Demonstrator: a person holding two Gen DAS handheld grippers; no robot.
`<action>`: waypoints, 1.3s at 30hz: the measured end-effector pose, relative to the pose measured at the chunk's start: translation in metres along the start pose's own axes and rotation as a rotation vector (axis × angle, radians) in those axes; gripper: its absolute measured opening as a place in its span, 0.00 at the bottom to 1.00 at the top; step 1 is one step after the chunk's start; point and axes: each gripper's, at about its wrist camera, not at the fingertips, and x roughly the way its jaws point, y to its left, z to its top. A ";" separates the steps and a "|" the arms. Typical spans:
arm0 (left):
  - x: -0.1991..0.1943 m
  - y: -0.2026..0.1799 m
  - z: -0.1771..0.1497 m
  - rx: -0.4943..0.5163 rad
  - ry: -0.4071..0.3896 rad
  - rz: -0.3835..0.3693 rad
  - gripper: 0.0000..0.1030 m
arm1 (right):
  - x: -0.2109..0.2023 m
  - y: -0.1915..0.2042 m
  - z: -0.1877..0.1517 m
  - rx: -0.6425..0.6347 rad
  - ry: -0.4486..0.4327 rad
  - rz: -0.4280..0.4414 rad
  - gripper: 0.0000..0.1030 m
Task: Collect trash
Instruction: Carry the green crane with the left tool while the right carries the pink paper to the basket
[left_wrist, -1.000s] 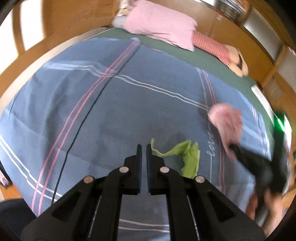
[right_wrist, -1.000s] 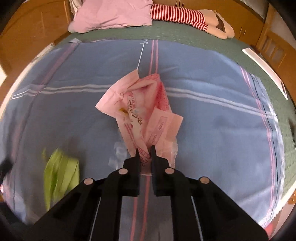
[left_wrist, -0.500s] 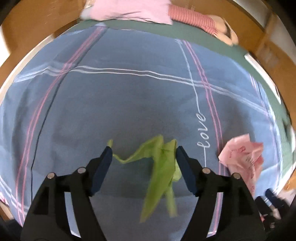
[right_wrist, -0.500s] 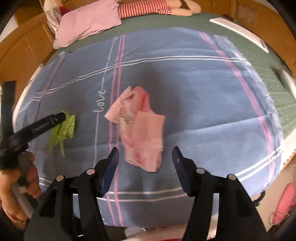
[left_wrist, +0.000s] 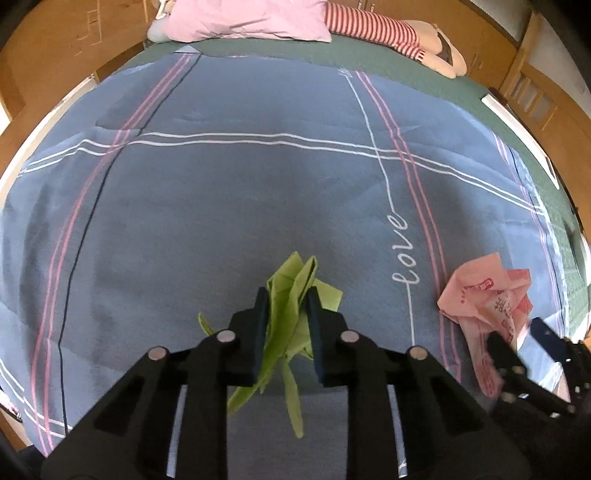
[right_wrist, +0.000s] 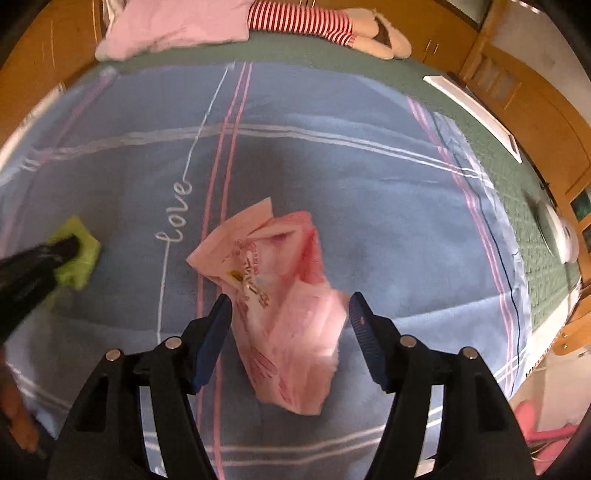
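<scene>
A crumpled green paper (left_wrist: 291, 314) lies on the blue striped bedspread (left_wrist: 221, 206). My left gripper (left_wrist: 285, 295) has its two fingers closed in on either side of it, squeezing it. A crumpled pink wrapper (right_wrist: 280, 295) lies on the bedspread to the right, also in the left wrist view (left_wrist: 487, 295). My right gripper (right_wrist: 290, 306) is open with the fingers on either side of the wrapper, not pressing it. The green paper (right_wrist: 79, 254) and left gripper show at the left of the right wrist view.
A pink pillow (left_wrist: 243, 18) and a doll in red-striped clothes (left_wrist: 388, 26) lie at the far end on a green sheet (left_wrist: 369, 62). Wooden furniture (left_wrist: 535, 92) lines the right side. The bed's near edge lies just below the grippers.
My left gripper opened, moved over the green paper and has closed in on it. My right gripper let go of the pink wrapper, pulled back, and now straddles it open.
</scene>
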 end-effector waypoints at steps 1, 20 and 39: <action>0.000 0.003 0.001 -0.012 -0.001 0.006 0.19 | 0.005 0.004 0.001 -0.009 0.011 -0.011 0.63; -0.046 0.009 0.000 -0.020 -0.212 0.112 0.12 | -0.060 0.000 -0.016 -0.023 -0.186 -0.138 0.24; -0.244 -0.020 -0.105 0.174 -0.496 -0.081 0.12 | -0.224 -0.092 -0.132 0.131 -0.337 0.036 0.24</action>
